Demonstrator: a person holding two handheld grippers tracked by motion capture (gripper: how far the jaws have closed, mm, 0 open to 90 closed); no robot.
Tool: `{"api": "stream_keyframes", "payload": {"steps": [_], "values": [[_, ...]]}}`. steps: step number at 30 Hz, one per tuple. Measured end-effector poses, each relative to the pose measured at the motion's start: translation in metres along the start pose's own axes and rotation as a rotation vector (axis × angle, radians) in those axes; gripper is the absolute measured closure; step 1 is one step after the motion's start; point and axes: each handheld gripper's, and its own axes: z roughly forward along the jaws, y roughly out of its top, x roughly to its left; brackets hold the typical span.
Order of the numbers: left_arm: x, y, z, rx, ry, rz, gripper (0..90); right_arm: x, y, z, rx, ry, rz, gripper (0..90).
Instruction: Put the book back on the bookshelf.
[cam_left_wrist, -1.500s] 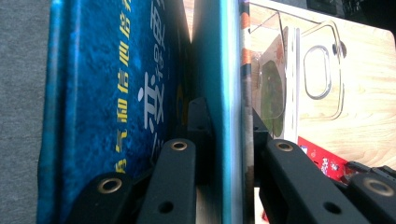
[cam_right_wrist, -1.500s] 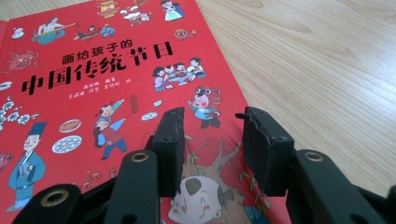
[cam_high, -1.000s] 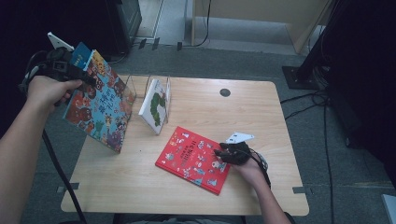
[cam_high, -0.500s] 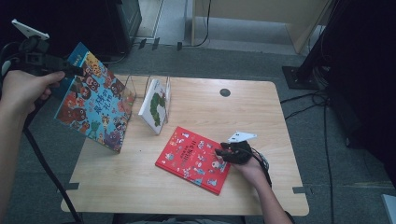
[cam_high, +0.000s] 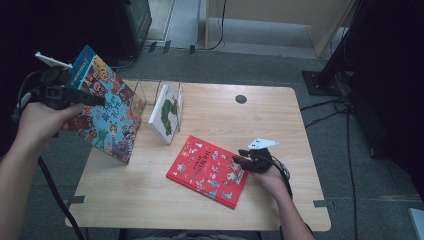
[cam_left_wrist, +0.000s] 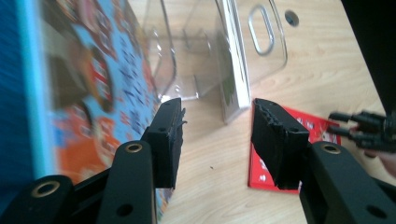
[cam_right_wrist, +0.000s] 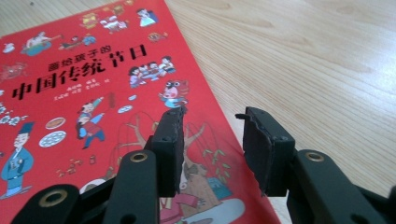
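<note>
A wooden table (cam_high: 150, 200) seen from above, with a person holding a two-jaw gripper in each hand. At the table's left edge a large blue picture book (cam_high: 107, 120) stands on its bottom edge, tilted, its far side apparently leaning on a clear plastic book rack (cam_high: 141, 95) near the far left corner. A white book with a green caterpillar (cam_high: 165, 117) stands in the rack's next slot.

The left gripper (cam_left_wrist: 218, 106) is beside the blue picture book's upper left part. Its jaws have just been opening and are spread, with nothing between them; the book's cover lies outside the left jaw. A red picture book (cam_high: 207, 170) lies flat toward the near right of the table's middle. The right gripper (cam_right_wrist: 210, 116) hovers low over that book's right edge, jaws spread and gripping nothing.

The work looks like standing books in the rack. To do this step well, the left hand should probably draw straight away from the blue cover without brushing it, since the book is balanced on a thin edge close to the table's left edge and could tip or slide off. The right gripper would likely need one jaw slipped under the red book's right edge, so nudging that edge up or toward the table's right edge may help before closing.
</note>
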Motion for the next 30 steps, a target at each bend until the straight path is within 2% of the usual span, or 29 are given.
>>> {"api": "stream_keyframes", "payload": {"steps": [2,7,11,20,22,27,30], "values": [[-0.004,-0.008,0.006,0.005,0.010,0.021,52.7,-0.002,0.001,0.000,-0.011,-0.001,0.003,59.1],[-0.013,-0.027,0.021,0.024,-0.007,0.041,52.1,-0.004,0.003,0.002,-0.003,0.005,0.000,59.4],[-0.018,-0.044,0.038,0.033,-0.045,0.047,51.8,-0.004,0.003,0.002,-0.004,0.015,0.004,62.3],[-0.029,-0.079,0.081,0.057,-0.038,0.079,51.2,-0.004,0.001,0.002,0.024,0.033,0.010,66.4],[-0.030,-0.086,0.089,0.049,-0.043,0.077,51.1,-0.004,0.001,0.002,0.026,0.036,0.008,66.9],[-0.034,-0.099,0.110,0.082,-0.069,0.085,51.0,-0.005,-0.001,0.000,0.030,0.035,0.014,67.9],[-0.036,-0.106,0.119,0.084,-0.082,0.086,51.1,-0.005,-0.003,-0.002,0.023,0.029,0.011,68.2]]}}
